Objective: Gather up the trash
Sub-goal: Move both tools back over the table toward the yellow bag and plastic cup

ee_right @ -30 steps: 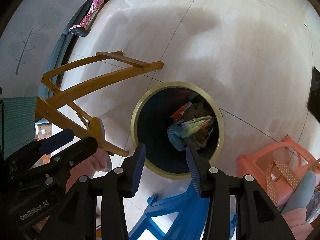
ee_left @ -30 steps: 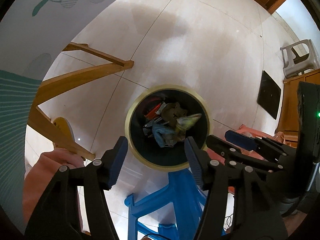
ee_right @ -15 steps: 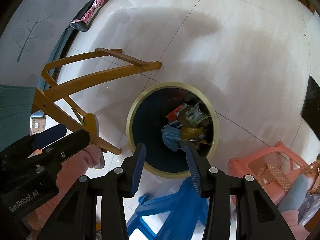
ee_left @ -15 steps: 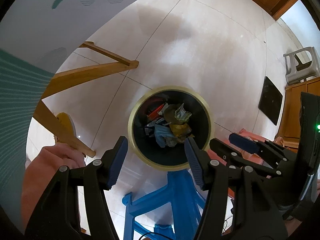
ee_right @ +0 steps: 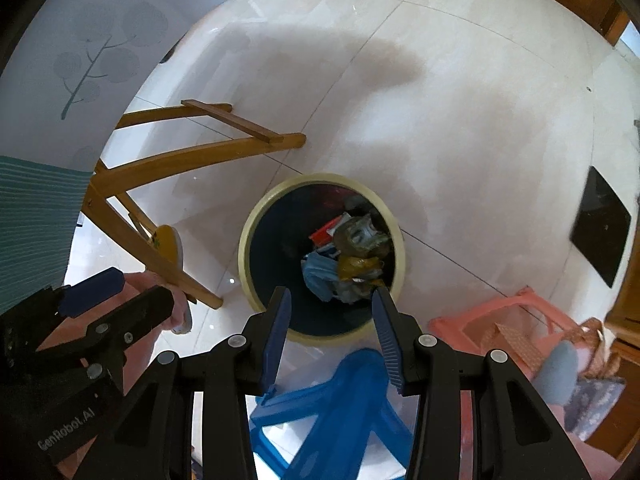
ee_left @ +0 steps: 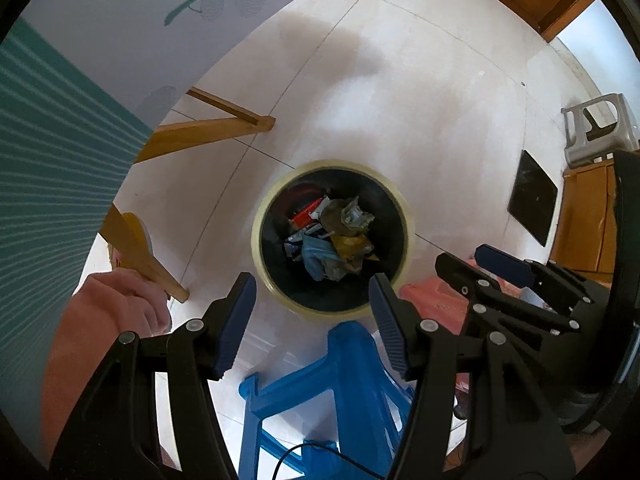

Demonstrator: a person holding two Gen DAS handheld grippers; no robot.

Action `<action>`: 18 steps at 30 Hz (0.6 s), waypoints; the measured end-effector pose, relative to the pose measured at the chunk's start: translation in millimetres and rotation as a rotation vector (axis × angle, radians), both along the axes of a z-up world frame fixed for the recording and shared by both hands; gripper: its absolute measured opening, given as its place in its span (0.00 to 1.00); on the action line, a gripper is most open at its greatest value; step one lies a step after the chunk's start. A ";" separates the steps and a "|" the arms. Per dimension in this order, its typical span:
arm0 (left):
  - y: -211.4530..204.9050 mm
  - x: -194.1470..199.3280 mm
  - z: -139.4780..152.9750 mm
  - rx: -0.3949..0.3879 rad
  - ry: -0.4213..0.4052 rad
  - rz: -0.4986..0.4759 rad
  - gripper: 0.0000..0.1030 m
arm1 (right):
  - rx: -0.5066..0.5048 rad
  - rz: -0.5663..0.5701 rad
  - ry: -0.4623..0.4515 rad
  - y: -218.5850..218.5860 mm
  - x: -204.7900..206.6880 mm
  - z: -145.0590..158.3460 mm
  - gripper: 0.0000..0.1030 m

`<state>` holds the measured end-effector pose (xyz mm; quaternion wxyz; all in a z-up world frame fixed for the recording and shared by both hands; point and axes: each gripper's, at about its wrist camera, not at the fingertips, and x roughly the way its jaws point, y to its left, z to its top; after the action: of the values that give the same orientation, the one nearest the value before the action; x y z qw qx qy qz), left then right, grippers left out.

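Observation:
A round dark trash bin with a pale yellow rim [ee_left: 256,240] [ee_right: 243,248] stands on the tiled floor below both grippers. Crumpled trash [ee_left: 336,240] [ee_right: 348,256] lies inside it: red, blue, yellow-brown and grey wrappers. My left gripper [ee_left: 312,300] is open and empty, held high above the bin's near rim. My right gripper [ee_right: 330,312] is open and empty, also above the near rim. Each gripper shows at the edge of the other's view, the right one [ee_left: 500,276] and the left one [ee_right: 116,300].
A blue plastic stool [ee_left: 344,376] [ee_right: 340,396] stands just below the grippers. A pink stool [ee_right: 500,320] with a bag is at the right. A wooden chair frame [ee_left: 208,136] [ee_right: 192,160] is at the left. A black mat [ee_left: 532,204], a grey stool [ee_left: 596,128] and a wooden cabinet [ee_left: 588,224] are far right.
A greenish wrapper that was falling over the bin one second ago now lies among the trash. Both grippers have risen, so the bin looks smaller.

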<state>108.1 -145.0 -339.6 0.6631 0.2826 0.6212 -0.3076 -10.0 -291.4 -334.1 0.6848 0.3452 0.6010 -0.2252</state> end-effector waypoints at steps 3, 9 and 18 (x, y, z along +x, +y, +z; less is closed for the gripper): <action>1.9 -10.2 14.3 -0.003 -0.001 -0.020 0.54 | 0.002 -0.033 0.033 -2.0 -10.2 18.9 0.42; 6.4 -31.6 52.6 -0.017 -0.024 -0.081 0.54 | -0.022 -0.056 0.059 -5.5 -28.6 74.0 0.42; 19.4 -67.3 147.3 -0.128 -0.064 -0.202 0.54 | -0.102 0.040 -0.070 12.8 -32.2 191.7 0.42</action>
<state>40.7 -125.6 -192.3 0.6648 0.3104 0.5474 -0.4025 -42.2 -278.6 -142.4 0.7265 0.3054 0.5712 -0.2297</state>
